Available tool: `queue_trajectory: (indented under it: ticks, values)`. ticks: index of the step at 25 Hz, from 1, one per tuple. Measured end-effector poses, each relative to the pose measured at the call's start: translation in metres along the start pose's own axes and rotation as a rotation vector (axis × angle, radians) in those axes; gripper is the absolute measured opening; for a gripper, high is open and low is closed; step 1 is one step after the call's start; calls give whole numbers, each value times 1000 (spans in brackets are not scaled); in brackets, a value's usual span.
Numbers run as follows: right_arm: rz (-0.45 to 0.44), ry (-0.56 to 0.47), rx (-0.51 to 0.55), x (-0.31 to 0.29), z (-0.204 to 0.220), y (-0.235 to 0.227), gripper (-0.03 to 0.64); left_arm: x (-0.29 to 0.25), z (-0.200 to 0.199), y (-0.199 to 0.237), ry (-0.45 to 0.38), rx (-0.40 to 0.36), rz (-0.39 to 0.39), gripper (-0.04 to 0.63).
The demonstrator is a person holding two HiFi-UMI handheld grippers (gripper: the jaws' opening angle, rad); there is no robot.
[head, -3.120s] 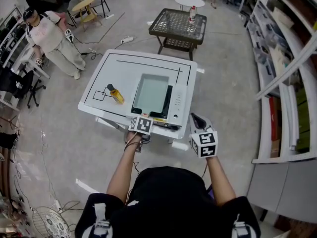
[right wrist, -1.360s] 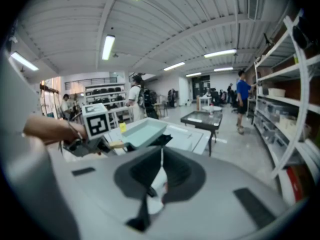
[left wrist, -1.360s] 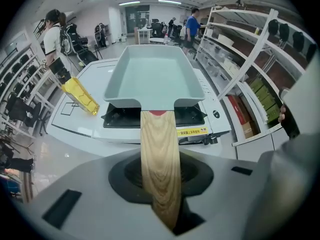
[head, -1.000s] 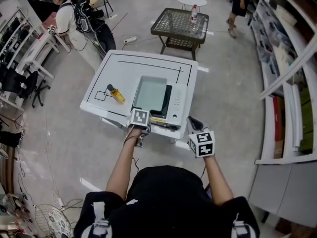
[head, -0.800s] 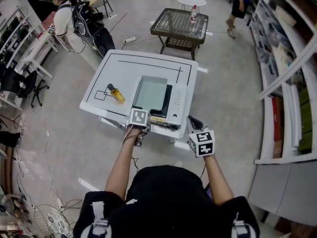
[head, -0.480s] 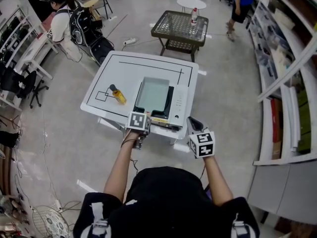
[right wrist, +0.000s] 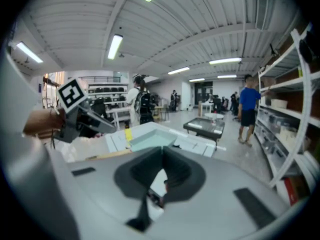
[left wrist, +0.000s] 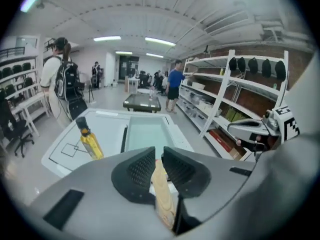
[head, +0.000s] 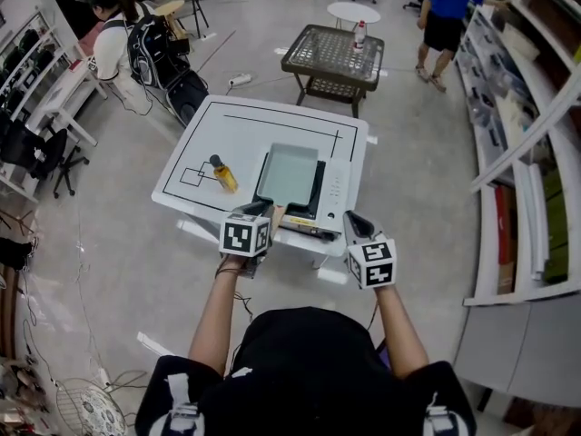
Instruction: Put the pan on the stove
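A pale green rectangular pan [head: 289,173] sits over the dark top of a white stove [head: 334,193] at the table's near edge. Its wooden handle [left wrist: 161,194] points toward me and lies between the pads of my left gripper [left wrist: 159,156], whose jaws are closing on it. In the head view the left gripper [head: 266,209] is at the pan's near end. My right gripper [head: 352,218] hangs off the table's near edge, right of the stove. Its jaws meet at the tips with nothing between them in the right gripper view [right wrist: 162,156].
A yellow oil bottle [head: 222,174] stands on the white table [head: 227,130] left of the pan. Beyond the table stands a dark mesh table [head: 333,51]. Shelving [head: 531,153] runs along the right. A person in blue [head: 447,3] walks at the far right; another person [head: 109,34] is at the far left.
My left gripper has tilted so its marker cube faces up, and its jaws have come in around the pan's handle. The person in blue has moved nearer. The right gripper has stayed put.
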State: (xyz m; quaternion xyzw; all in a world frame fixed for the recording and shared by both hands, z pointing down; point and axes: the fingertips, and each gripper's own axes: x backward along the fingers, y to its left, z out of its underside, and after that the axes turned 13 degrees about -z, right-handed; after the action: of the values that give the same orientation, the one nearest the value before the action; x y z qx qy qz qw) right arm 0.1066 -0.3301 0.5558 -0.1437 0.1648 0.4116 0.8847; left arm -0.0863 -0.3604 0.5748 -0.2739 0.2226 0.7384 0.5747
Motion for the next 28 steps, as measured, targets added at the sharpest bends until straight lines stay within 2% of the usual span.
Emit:
queue_trajectory:
  ticks: [3, 5, 9, 15, 20, 28]
  values:
    - [14, -31, 27, 4, -21, 1, 35, 20, -20, 3, -131, -94, -57, 38]
    - [24, -54, 43, 7, -35, 1, 35, 31, -33, 3, -200, -121, -78, 31]
    - [36, -96, 67, 14, -60, 6, 35, 61, -64, -1, -349, -93, -53, 26]
    - [73, -162, 80, 30, -81, 9, 35, 102, -84, -5, -521, -70, -22, 26]
    - [87, -189, 89, 39, -92, 10, 35, 123, -95, -10, -603, -74, -15, 26]
    - [98, -232, 84, 44, -95, 11, 34, 130, -92, -11, -646, -59, -29, 26]
